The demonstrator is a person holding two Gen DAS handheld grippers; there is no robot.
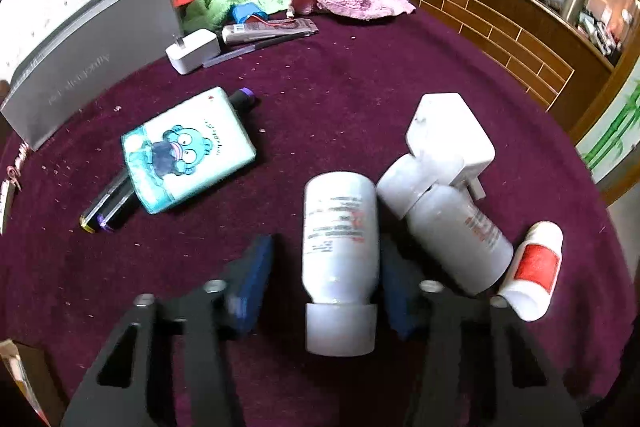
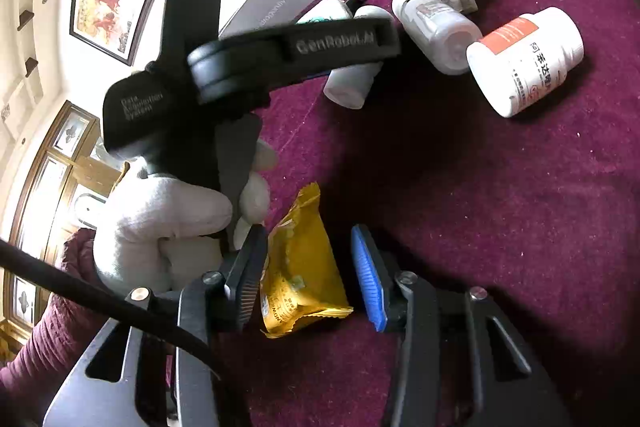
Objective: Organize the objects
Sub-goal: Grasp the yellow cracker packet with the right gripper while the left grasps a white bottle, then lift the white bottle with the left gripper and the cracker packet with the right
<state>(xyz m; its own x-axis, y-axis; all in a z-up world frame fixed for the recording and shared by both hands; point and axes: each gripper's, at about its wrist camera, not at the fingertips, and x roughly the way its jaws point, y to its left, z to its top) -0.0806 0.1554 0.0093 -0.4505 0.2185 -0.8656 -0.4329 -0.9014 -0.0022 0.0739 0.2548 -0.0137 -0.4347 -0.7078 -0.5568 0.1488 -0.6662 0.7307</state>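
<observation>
Bottles (image 1: 340, 239) cluster together; one lies between the left gripper's (image 1: 326, 279) spread jaws, unclamped. Right gripper (image 2: 316, 275) straddles a yellow packet (image 2: 298, 267), likewise apart.

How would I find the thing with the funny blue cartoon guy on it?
Look at the purple tablecloth, left of the white bottles. The pale teal pouch lies flat on dark pens. Nothing else there has a cartoon face.

— What carries it all?
— I see a table under dark maroon velvet cloth (image 1: 360, 99).
— Lying on it?
— White plastic bottles (image 1: 340, 227), a mint cartoon-printed pouch (image 1: 188, 151), a white charger cube (image 1: 192, 51), a yellow foil snack packet (image 2: 300, 267).
</observation>
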